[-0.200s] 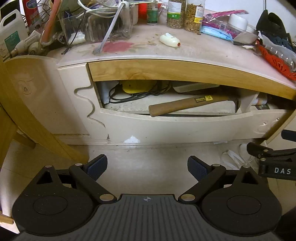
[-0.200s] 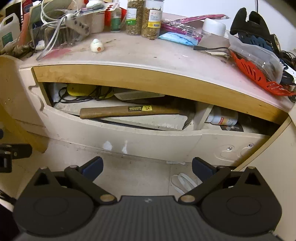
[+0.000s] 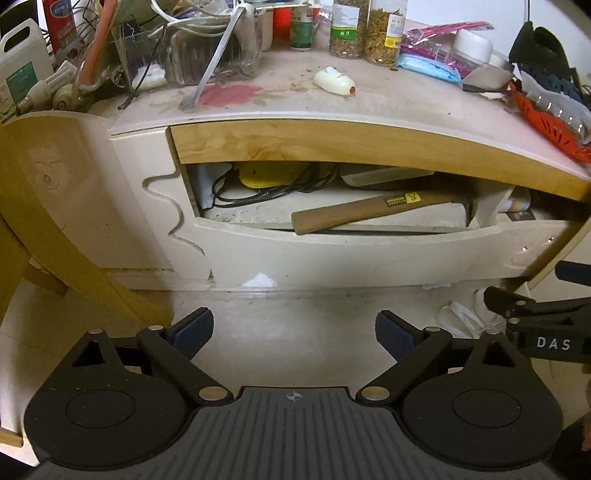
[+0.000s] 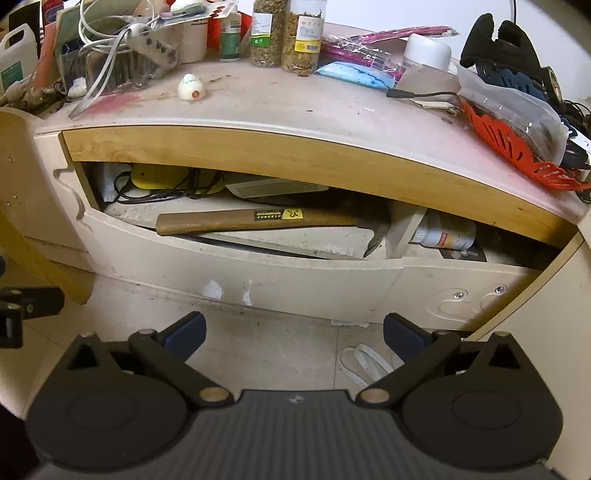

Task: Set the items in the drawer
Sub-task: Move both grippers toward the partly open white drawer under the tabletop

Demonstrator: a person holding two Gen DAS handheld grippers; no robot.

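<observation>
The cream drawer [image 3: 332, 254] [image 4: 295, 277] stands pulled open under the cluttered desk top. A wooden-handled hammer [image 3: 369, 212] [image 4: 266, 219] lies inside across the front, beside a yellow device with black cables [image 3: 269, 173] [image 4: 159, 177] and a white bottle [image 4: 445, 232] in the right compartment. A small white bottle [image 3: 334, 82] [image 4: 190, 88] lies on the desk top. My left gripper [image 3: 293, 334] is open and empty, held back from the drawer front. My right gripper [image 4: 293, 334] is open and empty too, also back from the drawer.
The desk top [image 3: 388, 99] holds spice jars [image 4: 284, 33], a power strip with cables [image 4: 147, 40], a red slotted tool [image 4: 517, 151], bagged items and black gloves [image 4: 498, 40]. A wooden chair frame [image 3: 44, 229] stands at left. White straps [image 4: 365, 363] lie on the floor.
</observation>
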